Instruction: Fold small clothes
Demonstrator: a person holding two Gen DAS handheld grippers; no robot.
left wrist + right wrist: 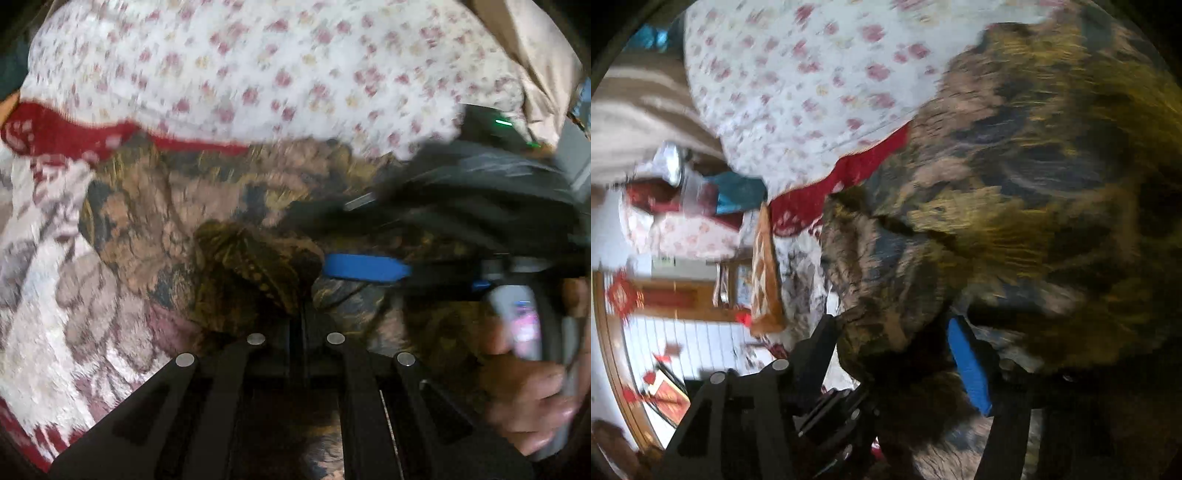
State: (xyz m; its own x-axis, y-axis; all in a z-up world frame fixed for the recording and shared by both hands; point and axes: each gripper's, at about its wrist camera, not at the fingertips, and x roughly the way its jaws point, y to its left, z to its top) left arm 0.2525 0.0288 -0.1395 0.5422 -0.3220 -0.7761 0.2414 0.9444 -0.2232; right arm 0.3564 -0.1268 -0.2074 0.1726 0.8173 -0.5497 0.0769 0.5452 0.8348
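Note:
A small patterned garment (192, 206), brown, olive and dark blue, lies on a white, pink and red flowered blanket (44, 295). My left gripper (301, 314) is shut on a bunched fold of the garment. My right gripper, with a blue fingertip (365, 267), comes in from the right, held by a hand (532, 387). In the right wrist view the garment (1015, 184) fills the right side and my right gripper (905, 354) has cloth between its fingers. Both views are blurred.
A white quilt with small pink flowers (258, 66) lies behind the garment, with a red edge (74, 136). The right wrist view shows a wooden frame (766, 266), a window with red decorations (665, 332) and piled bedding (683, 206) at the left.

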